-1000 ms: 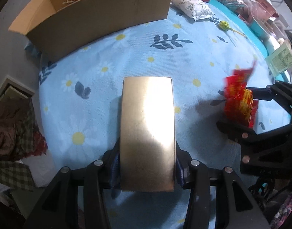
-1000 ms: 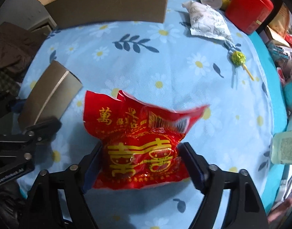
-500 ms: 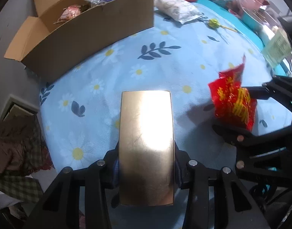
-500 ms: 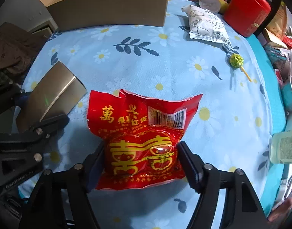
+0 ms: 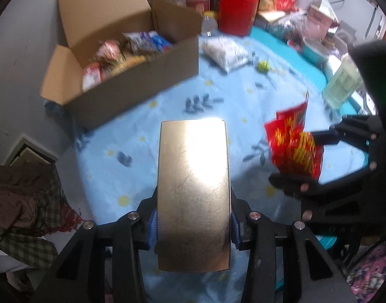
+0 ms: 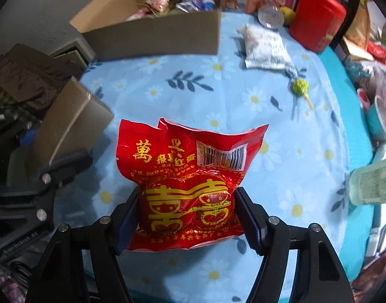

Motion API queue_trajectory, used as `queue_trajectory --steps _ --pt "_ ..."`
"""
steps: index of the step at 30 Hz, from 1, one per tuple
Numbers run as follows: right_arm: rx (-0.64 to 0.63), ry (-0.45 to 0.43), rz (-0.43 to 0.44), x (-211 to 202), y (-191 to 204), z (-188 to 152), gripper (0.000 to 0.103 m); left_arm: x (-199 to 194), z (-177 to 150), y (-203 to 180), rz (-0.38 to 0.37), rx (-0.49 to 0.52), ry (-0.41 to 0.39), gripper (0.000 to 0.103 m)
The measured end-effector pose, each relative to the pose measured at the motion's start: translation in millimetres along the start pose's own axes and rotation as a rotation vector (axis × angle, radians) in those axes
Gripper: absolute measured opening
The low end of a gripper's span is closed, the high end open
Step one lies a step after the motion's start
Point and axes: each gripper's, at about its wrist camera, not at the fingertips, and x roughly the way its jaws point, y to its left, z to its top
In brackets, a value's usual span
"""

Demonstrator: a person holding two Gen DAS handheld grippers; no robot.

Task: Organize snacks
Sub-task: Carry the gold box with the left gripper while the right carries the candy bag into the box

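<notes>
My left gripper (image 5: 193, 224) is shut on a flat gold box (image 5: 193, 166) and holds it above the blue flowered cloth. The box also shows in the right wrist view (image 6: 71, 123). My right gripper (image 6: 186, 212) is shut on a red snack bag (image 6: 188, 184) with gold characters, held above the cloth; the bag also shows at the right of the left wrist view (image 5: 294, 144). An open cardboard box (image 5: 132, 75) with several snack packs stands at the far left; it also shows in the right wrist view (image 6: 157, 38).
A white snack bag (image 6: 265, 46) and a green lollipop (image 6: 300, 87) lie on the cloth (image 6: 218, 96) far right. A red canister (image 6: 316, 15), jars and cluttered packets line the back and right edge. A clear bottle (image 6: 372, 181) stands at right. Checked cloth (image 5: 23, 214) lies left.
Both grippers have risen with their loads and tilted up, so the open box's inside and the back clutter have come into view. Both grips are unchanged.
</notes>
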Motion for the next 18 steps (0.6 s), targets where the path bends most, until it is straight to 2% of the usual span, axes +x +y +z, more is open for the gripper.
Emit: queue_trajectory --steps 7,18 --pt "-0.022 -0.071 0.033 -44.0 16.9 10.1 0.071 -36.5 15.9 14.3 0.015 -0.030 -0.084 0.043" --pt "-0.064 -0.200 0.054 -90.6 32.9 39.7 0.071 -90.3 37.6 30.5 0.039 -0.066 -0.213 0.043"
